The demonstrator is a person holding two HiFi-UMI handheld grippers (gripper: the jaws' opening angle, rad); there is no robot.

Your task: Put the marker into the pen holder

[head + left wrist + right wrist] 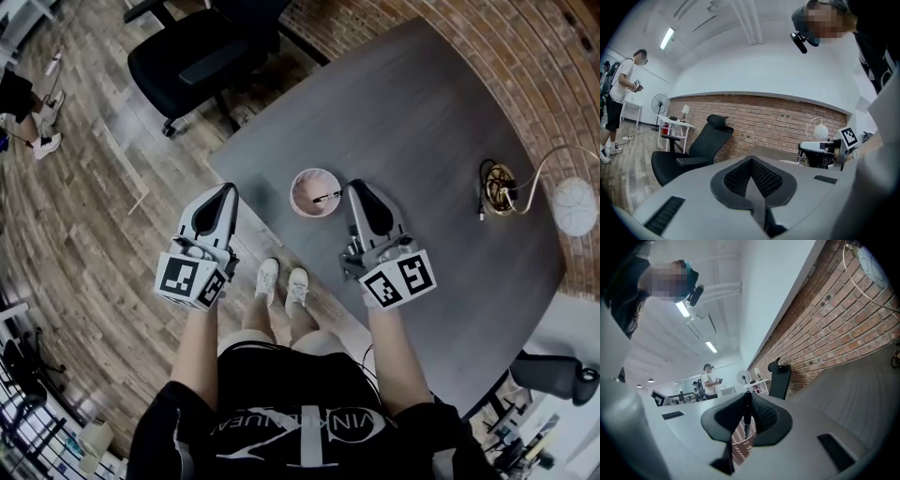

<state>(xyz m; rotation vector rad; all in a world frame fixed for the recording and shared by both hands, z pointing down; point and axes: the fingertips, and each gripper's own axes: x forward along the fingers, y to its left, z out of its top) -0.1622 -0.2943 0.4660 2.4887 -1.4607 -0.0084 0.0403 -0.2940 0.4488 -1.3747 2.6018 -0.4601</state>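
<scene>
A pink mesh pen holder (309,192) stands near the front edge of the dark grey table (422,122). My right gripper (352,189) is just right of the holder, shut on a thin black marker (328,197) whose tip reaches over the holder's rim. In the right gripper view the marker (746,416) sits upright between the closed jaws of the right gripper (747,397), with the pen holder (739,442) right below it. My left gripper (227,192) hangs left of the table, over the floor. In the left gripper view the left gripper (752,161) is shut and empty.
A gold lamp base (500,188) with a curved arm and white globe (574,205) stands at the table's right. A black office chair (202,52) is beyond the table, another chair (555,375) at lower right. People stand far off (621,101).
</scene>
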